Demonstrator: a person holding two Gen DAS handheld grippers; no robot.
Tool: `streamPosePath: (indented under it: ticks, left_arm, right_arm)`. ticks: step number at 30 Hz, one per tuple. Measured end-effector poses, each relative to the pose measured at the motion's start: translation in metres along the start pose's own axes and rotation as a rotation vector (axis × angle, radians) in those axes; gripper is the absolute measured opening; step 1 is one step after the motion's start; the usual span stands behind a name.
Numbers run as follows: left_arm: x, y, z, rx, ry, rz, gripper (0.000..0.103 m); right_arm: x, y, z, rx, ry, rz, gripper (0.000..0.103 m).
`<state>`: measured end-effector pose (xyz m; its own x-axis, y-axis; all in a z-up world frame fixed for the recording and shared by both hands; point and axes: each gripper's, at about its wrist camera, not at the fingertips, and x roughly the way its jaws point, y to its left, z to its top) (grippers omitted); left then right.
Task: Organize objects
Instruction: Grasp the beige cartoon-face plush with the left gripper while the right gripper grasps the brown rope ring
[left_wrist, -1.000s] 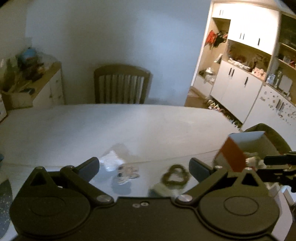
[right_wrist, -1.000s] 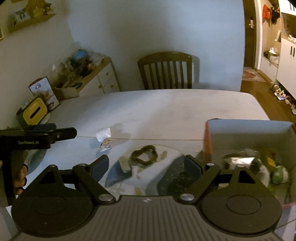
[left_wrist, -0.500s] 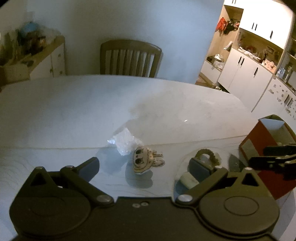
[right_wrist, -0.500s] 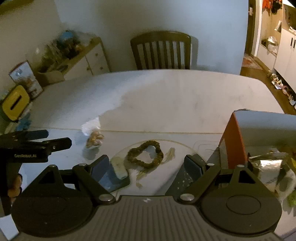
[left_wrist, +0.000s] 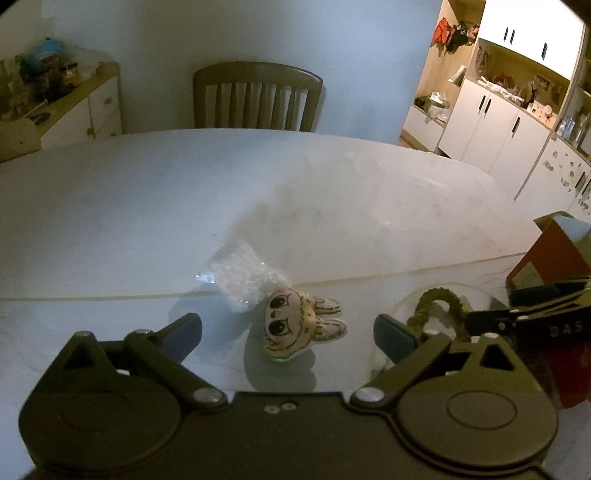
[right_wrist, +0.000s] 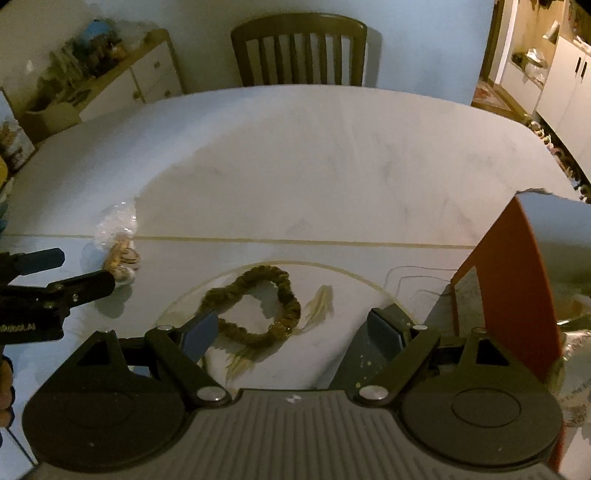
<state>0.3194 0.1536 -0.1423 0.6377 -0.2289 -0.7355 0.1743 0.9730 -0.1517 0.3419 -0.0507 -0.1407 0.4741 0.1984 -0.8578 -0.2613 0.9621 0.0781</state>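
Both grippers have dropped nearer: left gripper (left_wrist: 288, 328), jaws wide but just narrowing, straddles the toy (left_wrist: 295, 325); its slippery wrapper (left_wrist: 240, 277) could foil me. Right gripper (right_wrist: 295, 332), wide, empty, frames the scrunchie (right_wrist: 255, 306).

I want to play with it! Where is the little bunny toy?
In the left wrist view the bunny toy lies on the table, between the open left gripper's fingers, beside a clear plastic wrapper.

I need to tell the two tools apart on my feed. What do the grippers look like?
Both are black two-finger tools with linkage arms on silver pivot screws and round housings. The left gripper has a smooth black body and blue-grey pads; white lettering runs along its side in the right wrist view. The right gripper has a ribbed grey body bearing a small white mark.
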Motion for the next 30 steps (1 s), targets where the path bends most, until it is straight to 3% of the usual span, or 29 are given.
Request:
streamPosePath:
  ticks: [11,25,30]
  left_arm:
    - [0.015,0.006,-0.001,-0.085,0.044,-0.043,0.08]
    - [0.02,0.002,-0.002,-0.08,0.062,-0.05,0.055]
    - [0.021,0.002,-0.001,-0.089,0.064,-0.055,0.055]
  right_arm:
    - [0.031,0.0,0.008,-0.016,0.035,-0.02,0.065]
    - [0.04,0.009,0.013,-0.051,0.038,-0.024,0.037]
    - [0.041,0.017,0.01,-0.079,0.032,-0.045,0.029]
